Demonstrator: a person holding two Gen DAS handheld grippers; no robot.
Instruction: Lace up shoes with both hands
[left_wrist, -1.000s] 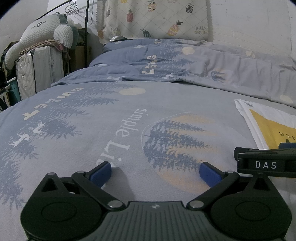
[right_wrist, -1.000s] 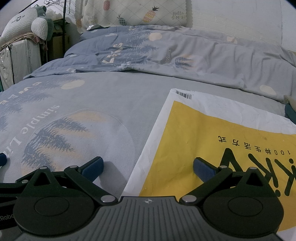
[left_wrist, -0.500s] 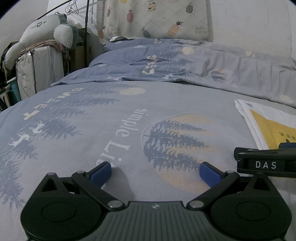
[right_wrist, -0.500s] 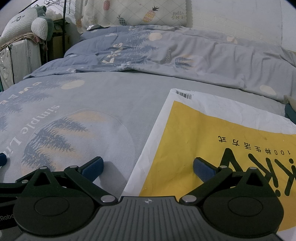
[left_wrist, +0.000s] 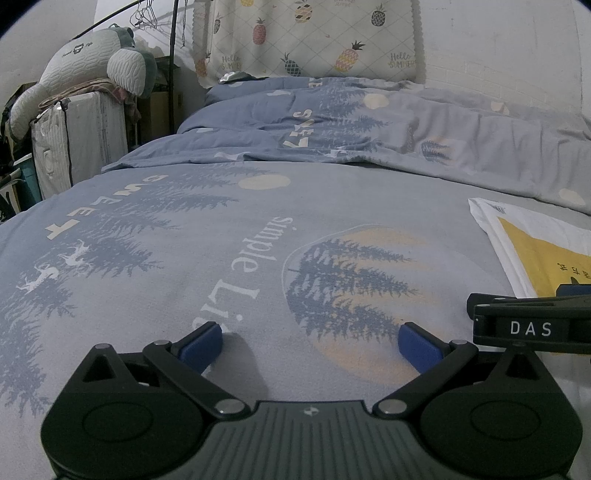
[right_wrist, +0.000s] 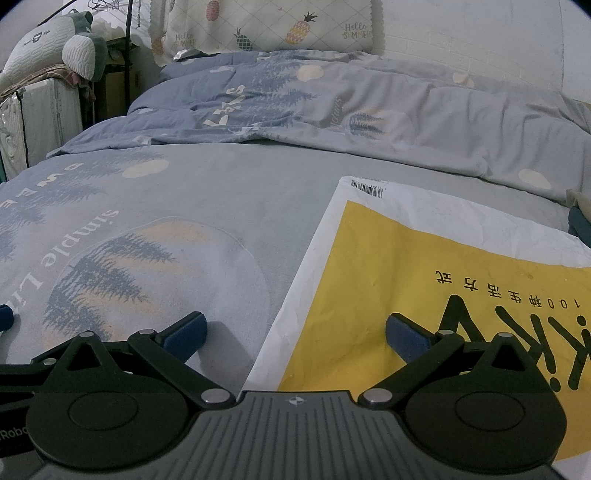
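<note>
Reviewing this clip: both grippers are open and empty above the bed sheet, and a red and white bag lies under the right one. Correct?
Not quite: the bag is yellow and white, not red, as the right wrist view shows. The rest holds: the left gripper and right gripper are open and empty above the bed sheet.

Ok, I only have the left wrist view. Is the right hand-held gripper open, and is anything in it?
Observer: Open. The right hand-held gripper has nothing between its blue pads.
Operator: What's under it?
Observer: It straddles the edge of the flat white and yellow plastic mailing bag. One pad is over the bag and the other is over the grey-blue printed bedsheet.
Operator: Any shoe on that side?
Observer: None shows in the right wrist view. There is only a dark teal item at the far right edge, too cropped to identify.
</note>
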